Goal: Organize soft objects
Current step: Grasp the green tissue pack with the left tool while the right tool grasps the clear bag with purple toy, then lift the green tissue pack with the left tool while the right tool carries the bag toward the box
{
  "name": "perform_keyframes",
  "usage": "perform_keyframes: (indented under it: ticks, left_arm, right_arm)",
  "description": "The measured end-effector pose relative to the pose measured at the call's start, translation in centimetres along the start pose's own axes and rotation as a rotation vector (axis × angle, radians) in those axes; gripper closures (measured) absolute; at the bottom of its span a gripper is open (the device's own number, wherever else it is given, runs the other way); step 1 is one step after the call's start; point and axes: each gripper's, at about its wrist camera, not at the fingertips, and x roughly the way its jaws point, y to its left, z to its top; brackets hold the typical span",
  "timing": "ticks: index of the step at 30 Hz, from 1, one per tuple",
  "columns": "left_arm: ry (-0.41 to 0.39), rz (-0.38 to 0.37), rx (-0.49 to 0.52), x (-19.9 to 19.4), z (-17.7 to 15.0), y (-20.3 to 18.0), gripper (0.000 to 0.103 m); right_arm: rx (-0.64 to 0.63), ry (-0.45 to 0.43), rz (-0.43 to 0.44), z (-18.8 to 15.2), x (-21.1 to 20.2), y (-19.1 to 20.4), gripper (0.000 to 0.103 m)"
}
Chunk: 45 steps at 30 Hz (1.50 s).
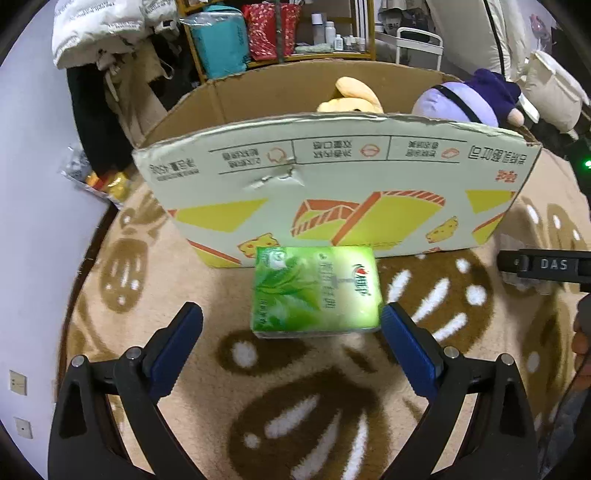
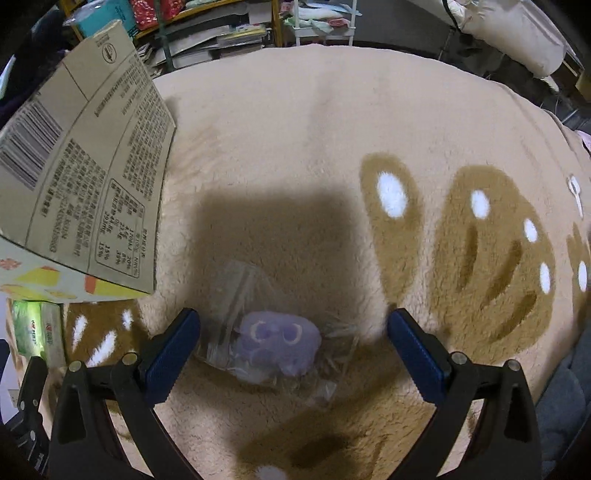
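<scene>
A green tissue pack [image 1: 316,291] lies on the rug in front of an open cardboard box [image 1: 332,184]. My left gripper [image 1: 291,314] is open just short of the pack, its right finger near the pack's corner. Inside the box sit a yellow plush [image 1: 351,96] and a purple plush [image 1: 469,98]. In the right wrist view a small purple plush in a clear bag [image 2: 275,343] lies on the rug between the open fingers of my right gripper [image 2: 293,325]. The box's flap [image 2: 85,177] and the tissue pack [image 2: 37,332] show at the left.
A beige rug with brown paw prints [image 2: 480,251] covers the floor. Cluttered shelves [image 1: 277,33] and bedding stand behind the box. A pale wall [image 1: 33,221] runs along the left. The other gripper [image 1: 546,266] and a hand edge in at the right.
</scene>
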Motion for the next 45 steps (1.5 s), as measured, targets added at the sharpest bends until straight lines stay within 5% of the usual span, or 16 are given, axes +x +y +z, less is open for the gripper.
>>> perform_keyframes:
  ticks: [10, 15, 21, 45]
  left_arm:
    - [0.025, -0.041, 0.004, 0.6, 0.1, -0.2, 0.008]
    - [0.07, -0.082, -0.054, 1.4, 0.0, 0.8, 0.03]
    - [0.069, -0.078, -0.065, 1.5, -0.2, 0.9, 0.03]
    - [0.026, -0.028, -0.088, -2.4, -1.0, 1.2, 0.03]
  right_arm:
    - [0.017, 0.02, 0.019, 0.0, 0.8, 0.0, 0.0]
    - [-0.016, 0.027, 0.009, -0.3, 1.0, 0.5, 0.007]
    - [-0.007, 0.028, 0.001, -0.7, 0.6, 0.5, 0.023]
    - [0.015, -0.012, 0.053, -0.2, -2.0, -1.7, 0.031]
